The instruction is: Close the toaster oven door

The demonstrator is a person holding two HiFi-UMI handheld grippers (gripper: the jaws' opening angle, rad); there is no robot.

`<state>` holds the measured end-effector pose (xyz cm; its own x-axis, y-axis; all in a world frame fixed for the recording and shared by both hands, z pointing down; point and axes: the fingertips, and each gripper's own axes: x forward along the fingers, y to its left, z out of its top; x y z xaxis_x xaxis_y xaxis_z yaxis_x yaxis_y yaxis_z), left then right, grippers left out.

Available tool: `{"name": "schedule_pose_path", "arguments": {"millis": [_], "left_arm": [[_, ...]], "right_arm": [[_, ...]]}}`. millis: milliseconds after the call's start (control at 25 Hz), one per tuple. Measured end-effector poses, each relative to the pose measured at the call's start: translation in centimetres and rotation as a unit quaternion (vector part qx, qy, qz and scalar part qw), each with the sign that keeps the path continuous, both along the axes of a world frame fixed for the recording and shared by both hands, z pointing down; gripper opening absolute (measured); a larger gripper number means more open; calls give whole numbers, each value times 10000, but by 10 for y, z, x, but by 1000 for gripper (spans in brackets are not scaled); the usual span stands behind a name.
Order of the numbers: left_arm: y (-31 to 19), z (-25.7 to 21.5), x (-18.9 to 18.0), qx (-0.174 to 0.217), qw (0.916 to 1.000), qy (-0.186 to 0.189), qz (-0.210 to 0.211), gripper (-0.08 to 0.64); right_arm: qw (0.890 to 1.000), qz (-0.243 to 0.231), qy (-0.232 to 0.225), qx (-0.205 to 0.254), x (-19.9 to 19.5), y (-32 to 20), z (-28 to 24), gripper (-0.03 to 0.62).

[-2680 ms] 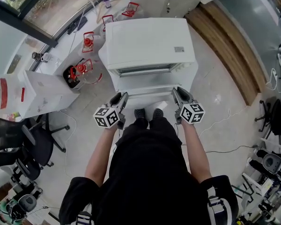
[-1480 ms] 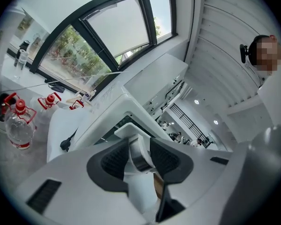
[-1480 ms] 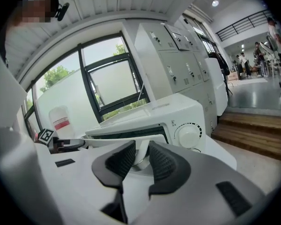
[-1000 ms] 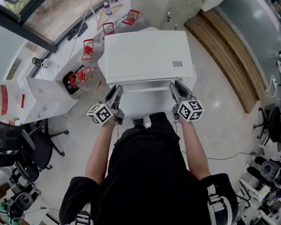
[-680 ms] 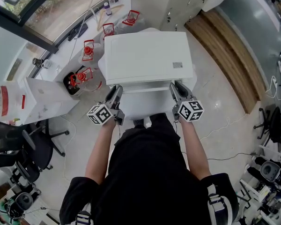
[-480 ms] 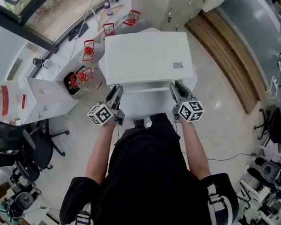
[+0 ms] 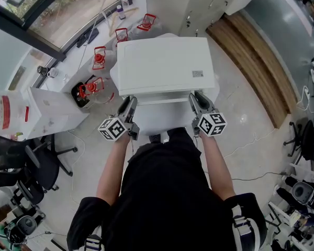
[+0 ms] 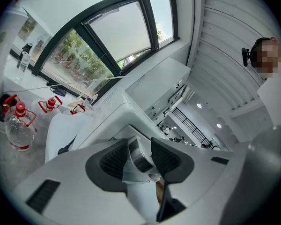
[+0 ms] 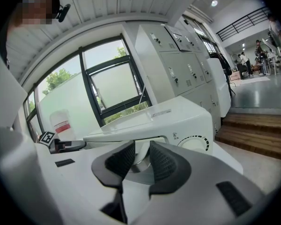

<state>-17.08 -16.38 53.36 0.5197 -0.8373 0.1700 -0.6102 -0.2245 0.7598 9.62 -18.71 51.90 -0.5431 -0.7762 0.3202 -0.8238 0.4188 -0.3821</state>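
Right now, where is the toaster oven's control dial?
In the right gripper view, the control dial sits on the front of the toaster oven, at its right end, just right of the right hand-held gripper.

Bright daylight, strong fisheye edge distortion

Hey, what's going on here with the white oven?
A person stands at a white toaster oven, one pair of tongs in each hand. The left tongs and right tongs are both clamped on its door handle. The oven looks shut or nearly so; a last gap can't be ruled out.
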Motion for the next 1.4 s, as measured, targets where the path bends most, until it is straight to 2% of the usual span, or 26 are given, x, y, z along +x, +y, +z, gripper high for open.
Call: {"name": "schedule_pose_path", "arguments": {"millis": [240, 400, 480, 560, 640, 840, 1120, 1280, 1400], "left_arm": [[5, -14, -13, 70, 9991, -409, 44, 158], [10, -22, -24, 251, 9955, -916, 57, 152], [14, -25, -26, 343, 9933, -1101, 76, 141], [19, -26, -27, 392, 9923, -1168, 113, 130], [26, -28, -27, 457, 9904, -1291, 185, 107], [42, -32, -22, 683, 9793, -1839, 497, 64], [58, -31, -14, 836, 9560, -2665, 896, 41], [67, -33, -10, 925, 9461, -2915, 1067, 38], [71, -32, -8, 933, 9465, -2894, 1083, 38]], "right_arm": [[9998, -75, 177, 67, -2, 4, -4, 117], [9994, -66, 294, 142, -2, 9, -7, 112], [9992, -48, 341, 218, -1, 13, -10, 85], [9988, -65, 378, 289, -1, 18, -14, 23], [9979, -153, 503, 366, -4, 26, -16, 16], [9915, -476, 1045, 610, -18, 46, -16, 15], [9818, -814, 1504, 828, -32, 66, -15, 15], [9756, -966, 1748, 907, -36, 76, -16, 15], [9696, -1102, 1943, 1003, -37, 83, -17, 14]]}}
